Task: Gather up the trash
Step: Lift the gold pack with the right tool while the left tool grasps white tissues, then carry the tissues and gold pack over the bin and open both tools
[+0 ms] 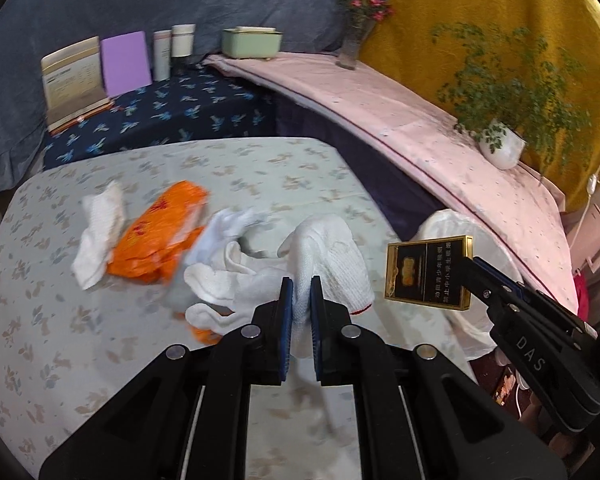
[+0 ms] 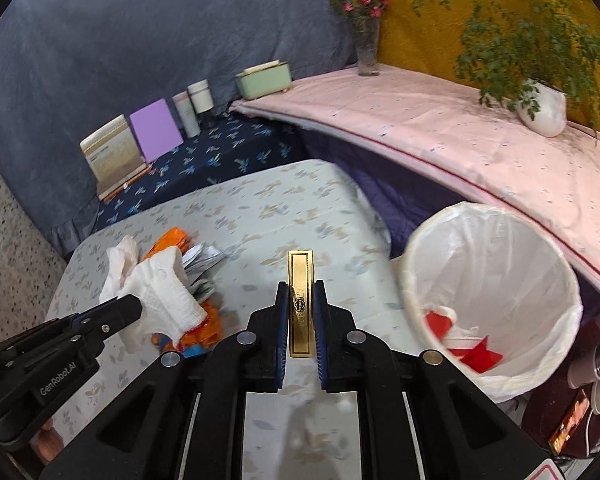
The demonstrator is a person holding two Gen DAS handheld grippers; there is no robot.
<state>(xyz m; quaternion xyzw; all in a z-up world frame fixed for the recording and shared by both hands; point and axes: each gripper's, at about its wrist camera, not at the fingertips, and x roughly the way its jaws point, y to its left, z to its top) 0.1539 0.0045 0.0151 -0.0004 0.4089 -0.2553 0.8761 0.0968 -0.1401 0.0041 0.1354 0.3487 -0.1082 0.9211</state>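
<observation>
The black-and-gold cigarette pack (image 2: 300, 304) sits edge-on between your right gripper (image 2: 300, 312)'s blue pads, its narrow gold spine facing the camera, so the jaws are nearly closed and pressing on its two broad faces; that is the sensible hold for a flat box, since the wide sides give the pads the most to bite on. From the left wrist view you see the same pack (image 1: 428, 274) held up off the table, just in front of the white-lined bin (image 1: 452, 224), which suggests you are carrying it there to drop. Your left gripper (image 1: 301, 300) has its jaws narrow and clamped on a white knitted glove (image 1: 332, 264); pinching a fold of it is enough to lift limp cloth, and the rest hangs from the pads. Below and behind it the remaining rubbish lies in a loose heap on the floral tablecloth (image 1: 240, 164): an orange wrapper (image 1: 160, 236), a crumpled white tissue (image 1: 98, 236) beside it, and more white cloth or paper touching the wrapper, though motion blur makes it hard to say exactly what that piece is. The bin (image 2: 496, 280) stands off the table's right edge, mouth tilted toward you, with red scraps (image 2: 474, 354) already at the bottom, so both loads have a clear way in.
</observation>
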